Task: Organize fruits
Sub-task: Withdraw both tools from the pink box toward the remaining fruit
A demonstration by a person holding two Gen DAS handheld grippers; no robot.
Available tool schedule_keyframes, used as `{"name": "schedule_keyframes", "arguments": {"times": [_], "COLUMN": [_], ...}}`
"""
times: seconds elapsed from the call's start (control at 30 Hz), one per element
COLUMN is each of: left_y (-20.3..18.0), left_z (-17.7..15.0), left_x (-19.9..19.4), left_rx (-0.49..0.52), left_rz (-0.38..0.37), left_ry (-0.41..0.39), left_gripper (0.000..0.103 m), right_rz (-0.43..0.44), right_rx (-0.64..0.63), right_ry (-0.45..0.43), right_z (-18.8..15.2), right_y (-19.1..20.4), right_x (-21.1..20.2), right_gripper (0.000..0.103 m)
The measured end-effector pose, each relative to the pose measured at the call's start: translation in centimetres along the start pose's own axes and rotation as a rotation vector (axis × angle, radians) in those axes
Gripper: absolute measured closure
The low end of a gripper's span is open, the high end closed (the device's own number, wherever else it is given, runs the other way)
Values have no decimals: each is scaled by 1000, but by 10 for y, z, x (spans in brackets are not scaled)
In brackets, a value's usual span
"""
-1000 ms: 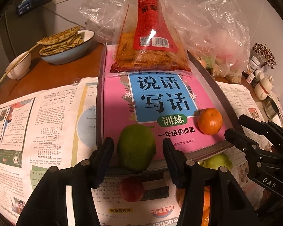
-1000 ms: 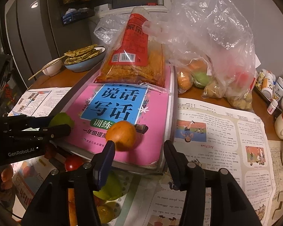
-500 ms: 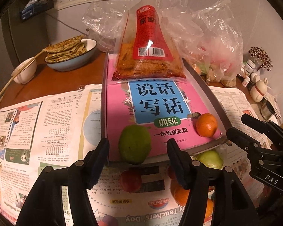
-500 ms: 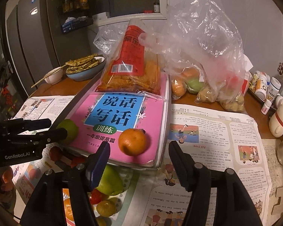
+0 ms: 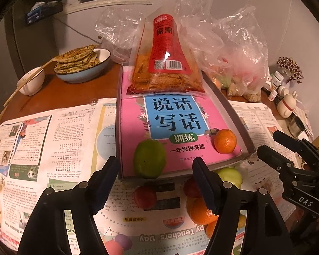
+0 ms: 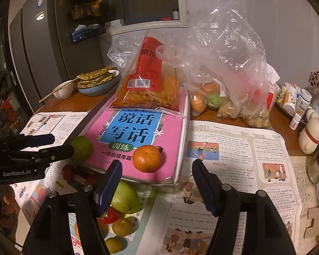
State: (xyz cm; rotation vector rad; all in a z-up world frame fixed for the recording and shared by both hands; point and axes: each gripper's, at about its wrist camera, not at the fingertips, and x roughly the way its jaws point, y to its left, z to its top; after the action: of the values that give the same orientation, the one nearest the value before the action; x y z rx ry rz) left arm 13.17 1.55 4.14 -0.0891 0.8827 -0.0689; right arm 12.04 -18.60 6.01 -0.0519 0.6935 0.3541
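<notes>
A green fruit (image 5: 149, 157) and an orange (image 5: 225, 140) rest on a pink book (image 5: 176, 127) lying in a shallow tray (image 5: 238, 114). The same green fruit (image 6: 81, 148) and orange (image 6: 146, 158) show in the right wrist view. Loose fruit lies on the newspaper before the tray: a red one (image 5: 145, 197), a green apple (image 5: 230, 176), oranges (image 5: 202, 212). My left gripper (image 5: 154, 183) is open and empty, just short of the green fruit. My right gripper (image 6: 156, 186) is open and empty, near the orange, above a green apple (image 6: 125, 197).
A red snack bag (image 5: 165, 63) leans on the tray's far end. A clear plastic bag of fruit (image 6: 225, 80) stands at back right. A bowl of flatbread (image 5: 83, 65) and a small bowl with chopsticks (image 5: 30, 82) are back left. Bottles (image 6: 297, 102) line the right edge.
Both grippers have pulled back and risen from the tray, both still open. The green fruit and the orange stay on the book, and more loose fruit shows below.
</notes>
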Motion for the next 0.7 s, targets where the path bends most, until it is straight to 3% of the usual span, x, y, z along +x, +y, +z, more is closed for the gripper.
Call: {"name": "schedule_keyframes", "arguments": {"times": [0.7], "left_y": [-6], "left_z": [-32], "left_x": [-12], "left_rx": [46], "left_rz": [-95], "left_ry": [69], "left_gripper": [29], "right_rz": [52], "right_rx": [-32], "right_ry": [34], "right_z": [-35], "right_y": [9], "right_x": [-25], "right_gripper": [34]}}
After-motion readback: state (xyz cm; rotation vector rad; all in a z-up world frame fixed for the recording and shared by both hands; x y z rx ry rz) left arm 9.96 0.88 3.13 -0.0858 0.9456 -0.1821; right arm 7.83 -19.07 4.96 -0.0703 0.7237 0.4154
